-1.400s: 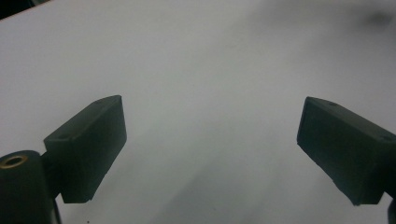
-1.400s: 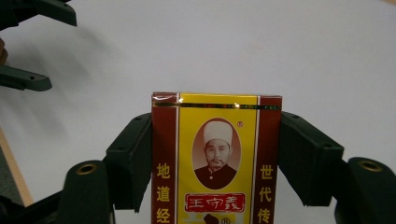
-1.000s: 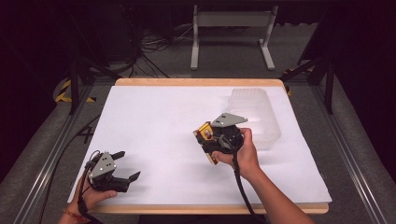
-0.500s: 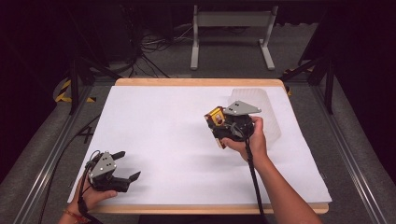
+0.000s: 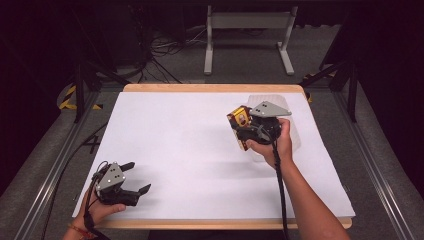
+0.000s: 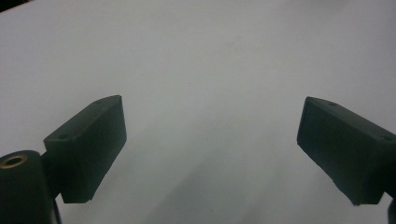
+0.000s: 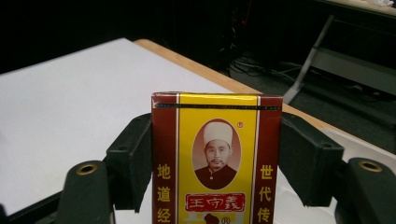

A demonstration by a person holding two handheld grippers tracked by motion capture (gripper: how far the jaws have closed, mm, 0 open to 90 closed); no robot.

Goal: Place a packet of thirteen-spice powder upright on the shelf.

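Note:
A yellow and dark-red packet point(image 7: 217, 158) printed with a portrait and Chinese characters stands upright between my right gripper's jaws, which press on its two sides. In the high view that right gripper point(image 5: 241, 131) holds the packet point(image 5: 238, 120) above the table's right part, beside a clear plastic bin point(image 5: 292, 135). My left gripper point(image 5: 136, 177) rests near the front left corner of the white table point(image 5: 175, 130). Its two black jaws stand wide apart, and the left gripper view has just bare white surface between them point(image 6: 210, 154).
The clear bin sits at the table's back right, partly behind the right hand. The wooden table edge point(image 7: 201, 70) runs close beyond the packet. Metal rails flank the table, and a grey stand point(image 5: 247, 35) and cables lie on the floor behind.
My right gripper has carried the packet up and to the right, toward the clear bin. The left gripper has stayed where it was.

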